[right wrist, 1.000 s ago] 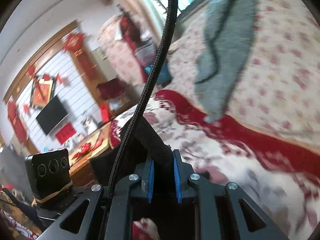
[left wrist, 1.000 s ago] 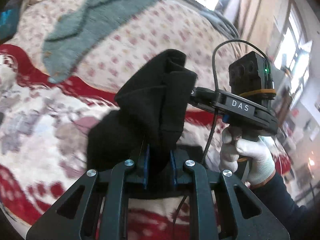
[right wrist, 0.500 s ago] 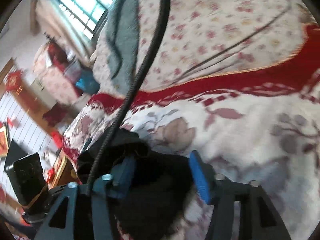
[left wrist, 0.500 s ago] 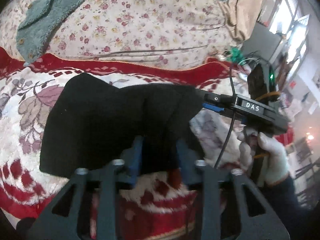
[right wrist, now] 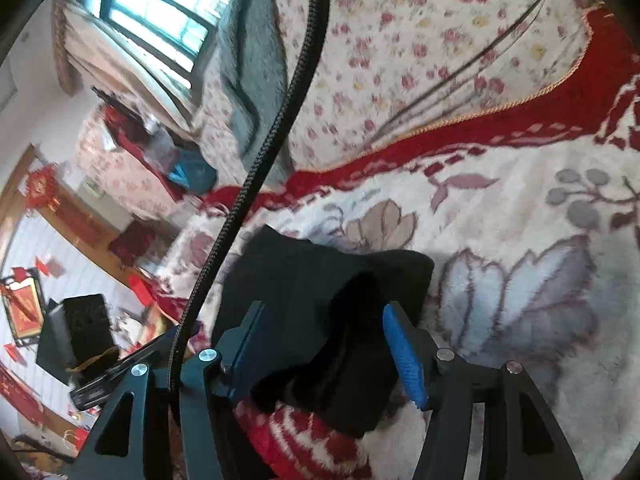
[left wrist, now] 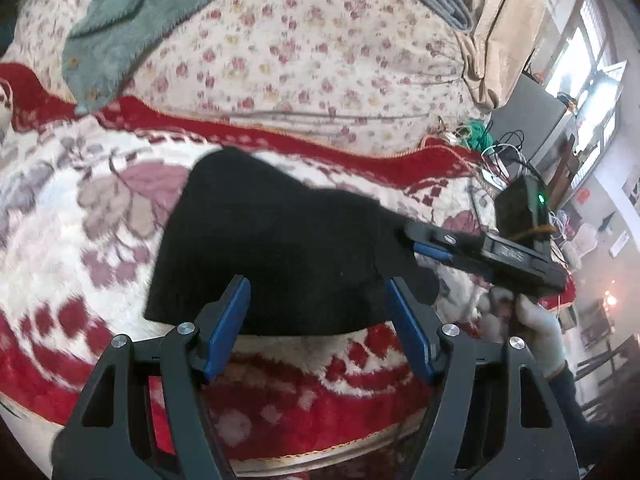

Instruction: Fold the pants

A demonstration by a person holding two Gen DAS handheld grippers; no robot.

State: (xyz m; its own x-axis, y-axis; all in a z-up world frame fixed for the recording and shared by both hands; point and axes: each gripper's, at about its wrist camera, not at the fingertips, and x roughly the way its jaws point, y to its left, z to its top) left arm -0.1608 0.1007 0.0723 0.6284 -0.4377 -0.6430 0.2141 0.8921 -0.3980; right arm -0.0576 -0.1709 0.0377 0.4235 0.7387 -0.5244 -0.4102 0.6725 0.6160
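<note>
The black pants [left wrist: 276, 248] lie folded in a compact bundle on the red-and-white floral blanket [left wrist: 80, 216]. My left gripper [left wrist: 318, 320] is open, its blue pads spread on either side of the bundle's near edge. The right gripper [left wrist: 424, 240] shows at the bundle's right end in the left wrist view. In the right wrist view my right gripper [right wrist: 328, 340] is open, with the pants [right wrist: 332, 308] loose between the spread blue pads.
A cream floral quilt [left wrist: 304, 52] lies behind the pants, with a grey-green towel [left wrist: 120, 32] draped on it. A black cable [right wrist: 280, 120] crosses the right wrist view. Cables and a grey box [left wrist: 528, 124] stand at the right. A white-gloved hand [left wrist: 536, 332] holds the right gripper.
Both grippers held the pants bunched up in the air a second ago. The pants came down onto the blanket, and both grippers have opened and let go.
</note>
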